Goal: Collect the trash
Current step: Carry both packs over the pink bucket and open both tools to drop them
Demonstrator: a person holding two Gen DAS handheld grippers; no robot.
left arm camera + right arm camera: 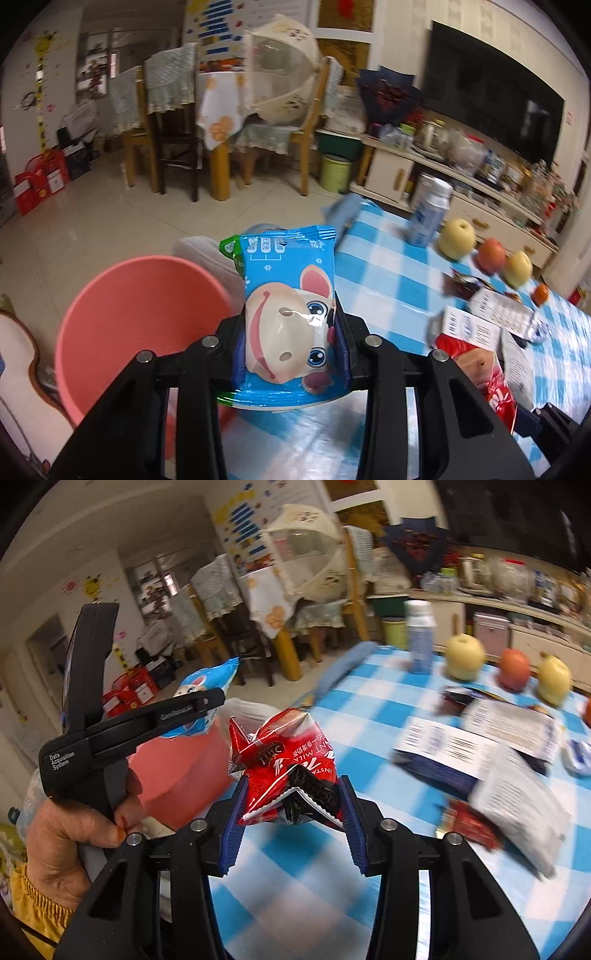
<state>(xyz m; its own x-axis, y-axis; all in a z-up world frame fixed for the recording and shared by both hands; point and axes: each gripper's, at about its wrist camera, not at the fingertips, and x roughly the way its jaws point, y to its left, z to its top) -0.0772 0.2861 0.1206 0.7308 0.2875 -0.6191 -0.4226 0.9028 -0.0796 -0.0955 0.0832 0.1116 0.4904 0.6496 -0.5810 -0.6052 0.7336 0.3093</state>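
My left gripper [291,325] is shut on a blue snack wrapper [288,291] printed with a cartoon animal face. It hangs at the table's left edge, just right of a pink bin [140,332] that stands on the floor. In the right wrist view the same left gripper [207,703] is held by a hand [70,834] over the pink bin [177,771], with the blue wrapper [207,681] in its jaws. My right gripper [291,794] is shut on a crumpled red milk-tea packet [284,760] above the blue-checked tablecloth [295,878].
On the table lie white cartons [454,746], a grey pouch [524,812], a small red packet [469,827], a bottle [419,638], a blue cloth [343,668] and pieces of fruit [463,655]. Chairs and a dining table [221,110] stand across the tiled floor.
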